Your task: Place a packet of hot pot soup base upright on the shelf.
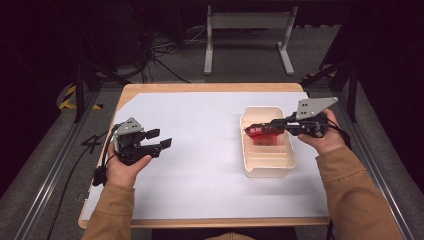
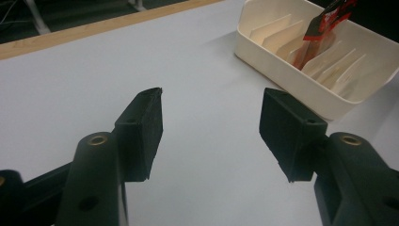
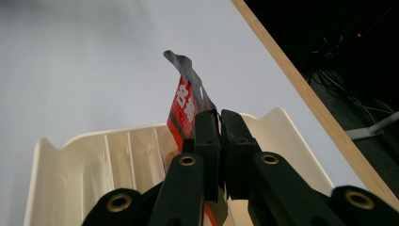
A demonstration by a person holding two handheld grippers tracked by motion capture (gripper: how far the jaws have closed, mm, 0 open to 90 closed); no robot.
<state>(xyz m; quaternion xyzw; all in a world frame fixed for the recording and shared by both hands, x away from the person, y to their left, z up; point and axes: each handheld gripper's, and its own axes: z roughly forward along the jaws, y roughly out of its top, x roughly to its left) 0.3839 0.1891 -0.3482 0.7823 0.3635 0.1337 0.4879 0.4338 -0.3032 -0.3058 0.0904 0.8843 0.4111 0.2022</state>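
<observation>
A cream slotted tray (image 1: 248, 150) (image 2: 273, 66) (image 3: 61, 160) with several upright dividers sits on the right half of the white table sheet. A red and black packet (image 1: 259, 132) (image 2: 324, 23) (image 3: 184, 101) hangs over the tray's far slots, its lower part inside one slot. My right gripper (image 1: 265, 129) (image 3: 218, 117) is shut on the packet's top edge, held from the right side. My left gripper (image 1: 162, 140) (image 2: 211, 127) stands open at the table's left, above the bare sheet, with nothing between its jaws.
A white sheet (image 1: 200, 165) covers most of the wooden table (image 1: 200, 87). A metal frame rail (image 1: 380, 165) runs along each side. A grey stand (image 1: 247, 22) and cables lie on the floor beyond the far edge.
</observation>
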